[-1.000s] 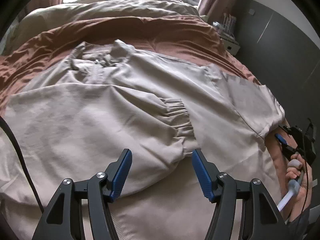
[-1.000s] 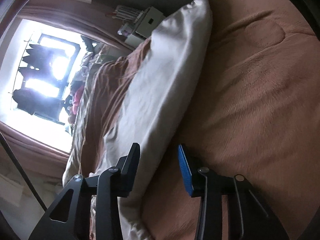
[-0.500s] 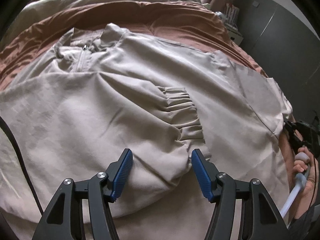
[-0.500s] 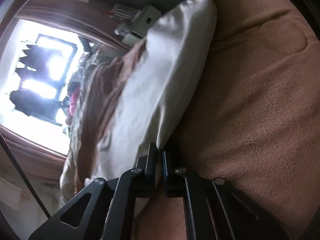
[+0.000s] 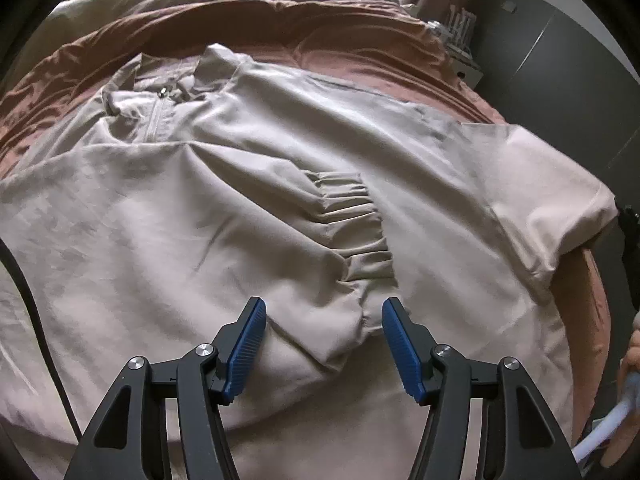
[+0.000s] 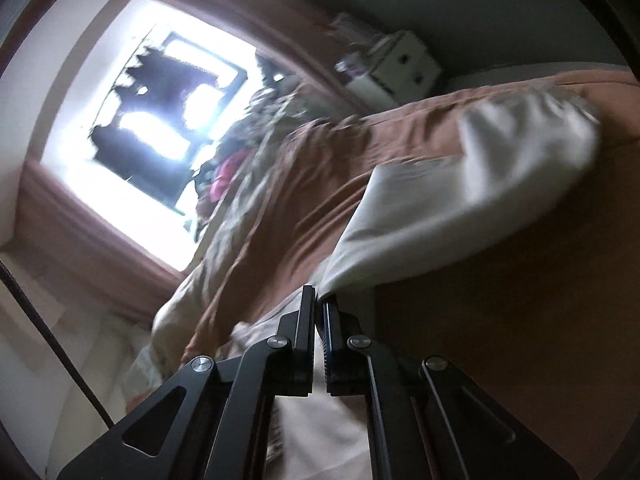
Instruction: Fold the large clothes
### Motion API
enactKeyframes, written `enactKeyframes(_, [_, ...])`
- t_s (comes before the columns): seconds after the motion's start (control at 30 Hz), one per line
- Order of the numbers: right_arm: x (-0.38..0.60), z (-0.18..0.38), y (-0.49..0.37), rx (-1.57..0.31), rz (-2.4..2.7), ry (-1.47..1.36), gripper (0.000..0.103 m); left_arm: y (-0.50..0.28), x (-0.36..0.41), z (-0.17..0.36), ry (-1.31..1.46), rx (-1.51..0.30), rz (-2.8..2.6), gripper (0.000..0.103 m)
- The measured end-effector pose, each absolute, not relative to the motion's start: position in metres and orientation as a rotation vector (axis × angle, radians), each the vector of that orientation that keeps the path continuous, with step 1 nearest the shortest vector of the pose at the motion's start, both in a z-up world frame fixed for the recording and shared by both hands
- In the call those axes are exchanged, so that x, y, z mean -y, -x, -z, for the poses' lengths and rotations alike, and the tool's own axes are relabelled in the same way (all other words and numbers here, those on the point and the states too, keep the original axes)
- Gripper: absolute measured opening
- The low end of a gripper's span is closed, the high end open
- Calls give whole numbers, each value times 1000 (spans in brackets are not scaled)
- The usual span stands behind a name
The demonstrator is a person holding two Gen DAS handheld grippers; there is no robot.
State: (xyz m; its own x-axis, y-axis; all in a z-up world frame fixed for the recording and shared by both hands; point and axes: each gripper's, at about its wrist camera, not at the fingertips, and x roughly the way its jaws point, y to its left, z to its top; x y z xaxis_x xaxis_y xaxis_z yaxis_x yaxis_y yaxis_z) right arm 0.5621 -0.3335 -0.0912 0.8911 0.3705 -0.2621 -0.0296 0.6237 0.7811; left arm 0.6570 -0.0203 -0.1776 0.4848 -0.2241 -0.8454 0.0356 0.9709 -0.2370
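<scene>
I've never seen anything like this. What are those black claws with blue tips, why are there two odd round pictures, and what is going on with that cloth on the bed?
No robot here: a person holds a pair of hand tongs in each hand, and a wide-angle camera on each looks along its two fingers. That gives one round picture per hand. The left view looks down on a beige jacket spread over a brown bed cover, one sleeve folded across its front. The left tongs stand open above the sleeve's cuff, gripping nothing. The right view is blurred. The right tongs are shut on the jacket's edge, and the cloth hangs raised off the cover.
</scene>
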Motion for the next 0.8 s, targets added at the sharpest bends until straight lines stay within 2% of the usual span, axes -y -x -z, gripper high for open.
enactKeyframes(0.33, [264, 90, -562, -530, -413, -777, 0, -626, 0, 139, 222, -1001, 157, 62])
enactKeyframes(0.63, [233, 103, -598, -762, -458, -675, 0, -591, -34, 124, 272, -984, 113, 62])
enactKeyframes(0.8, [243, 120, -605, -874, -467, -812, 2, -567, -52, 133, 371, -972, 105, 62])
